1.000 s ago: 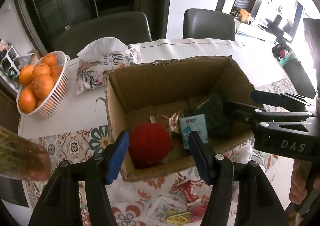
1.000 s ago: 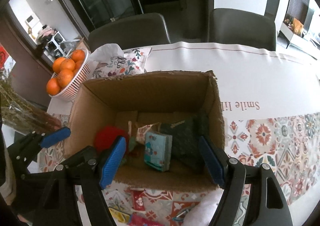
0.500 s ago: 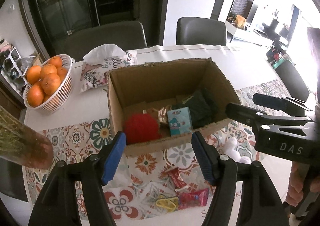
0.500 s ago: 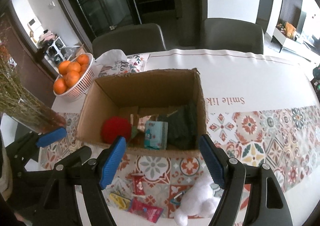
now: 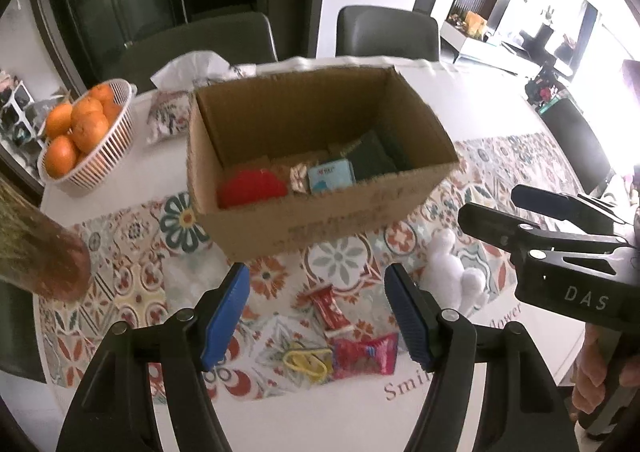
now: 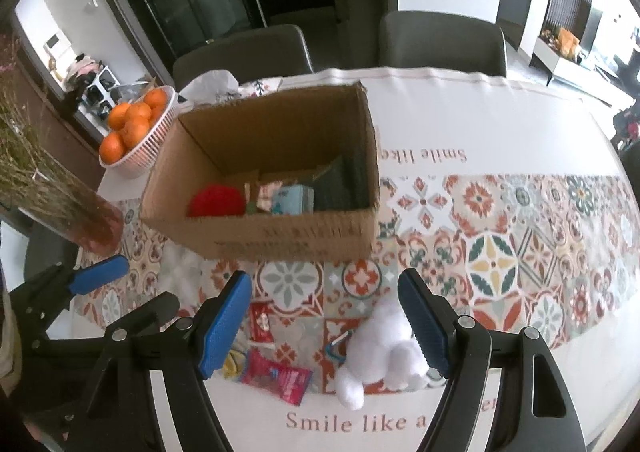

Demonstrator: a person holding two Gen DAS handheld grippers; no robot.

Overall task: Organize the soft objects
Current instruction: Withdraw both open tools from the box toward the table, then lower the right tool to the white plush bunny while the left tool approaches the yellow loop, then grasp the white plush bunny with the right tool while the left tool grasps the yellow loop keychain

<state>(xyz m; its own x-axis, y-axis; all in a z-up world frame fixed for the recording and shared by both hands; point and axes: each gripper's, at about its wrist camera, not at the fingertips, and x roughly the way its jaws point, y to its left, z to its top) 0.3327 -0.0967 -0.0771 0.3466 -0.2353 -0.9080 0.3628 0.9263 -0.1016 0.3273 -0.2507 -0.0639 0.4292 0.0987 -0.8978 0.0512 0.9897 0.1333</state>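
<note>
Directly below your right gripper (image 6: 324, 322), the white plush toy (image 6: 382, 352) lies on the patterned runner (image 6: 520, 236) of the counter (image 6: 460, 120), touching neither blue pad. Its jaws stand apart with nothing between them. To your left gripper (image 5: 316, 316) the same toy is just off its right finger. Your left gripper jaws have just been opening and are spread with nothing clamped; between and below its fingers lie a red wrapped candy (image 5: 330, 308), a red snack packet (image 5: 366, 354) and a yellow clip (image 5: 306, 360).

Ahead of both grippers stands the open cardboard box (image 5: 320, 208). Inside, you see a red fluffy ball (image 5: 252, 192), a light blue tissue pack (image 5: 332, 176), a small foil-wrapped item (image 5: 298, 178) and a dark green cloth (image 5: 374, 158).

Beyond the box to the left sits a white basket (image 5: 108, 156) of oranges (image 5: 76, 124), with a floral tissue pouch (image 5: 168, 112) beside it. A vase of dried stems (image 6: 60, 196) stands at the far left. Two grey chairs (image 6: 440, 40) stand behind the counter.
</note>
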